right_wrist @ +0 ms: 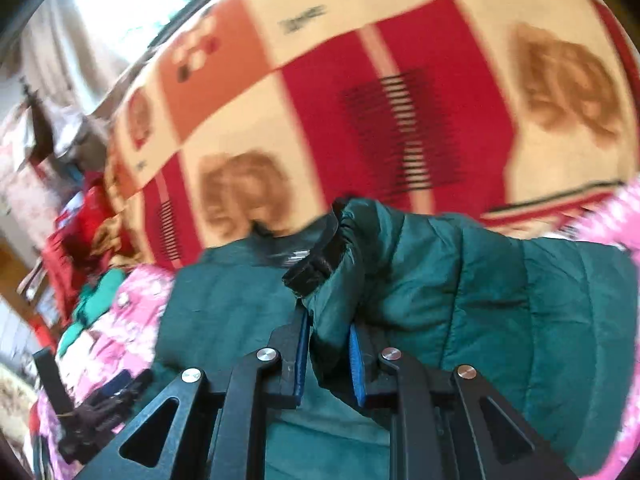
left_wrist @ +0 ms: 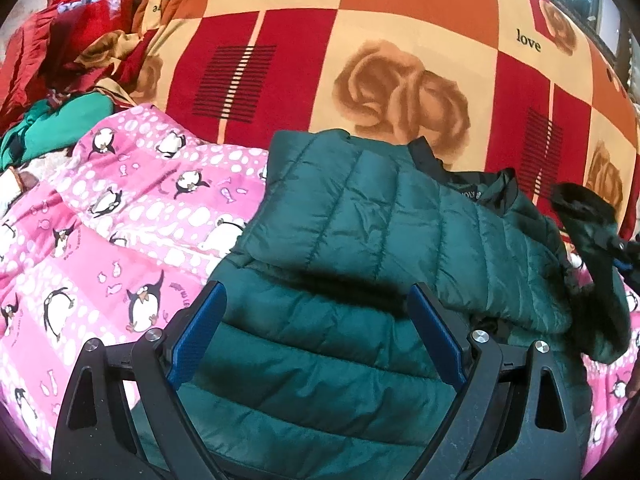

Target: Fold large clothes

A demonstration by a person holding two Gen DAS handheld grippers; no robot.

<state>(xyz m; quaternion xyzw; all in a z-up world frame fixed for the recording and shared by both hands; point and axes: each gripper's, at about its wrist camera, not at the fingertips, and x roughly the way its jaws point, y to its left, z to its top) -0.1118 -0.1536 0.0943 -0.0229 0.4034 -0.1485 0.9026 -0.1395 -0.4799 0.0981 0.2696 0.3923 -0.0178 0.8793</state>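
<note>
Left wrist view shows the left gripper (left_wrist: 316, 308) with its blue-padded jaws spread wide and nothing pinched between them; it hangs over the lower body of a dark green quilted puffer jacket (left_wrist: 360, 240), whose fabric fills the gap between the fingers without the pads pressing on it. The jacket lies on a pink penguin-print blanket (left_wrist: 120, 220); one sleeve is folded across its chest, and the dark collar with a small label sits at the far edge, towards a red, orange and cream bedspread (left_wrist: 360, 40) printed with roses and the word "love". At the right edge of this view the other sleeve (left_wrist: 584, 216) is lifted clear of the jacket, its dark cuff raised, with the right gripper only partly visible behind it. A heap of red and green clothes (left_wrist: 60, 80) lies at the far left, beyond the blanket.

Right wrist view, blurred, shows the right gripper (right_wrist: 330, 336) with its jaws drawn narrow and clamped on a bunch of green sleeve fabric near the cuff (right_wrist: 316, 268); the black ribbed cuff sticks up just past the fingertips; the rest of the sleeve trails to the right, and the jacket's body lies below. The left gripper's black frame (right_wrist: 100, 404) appears at the lower left over the pink blanket.
</note>
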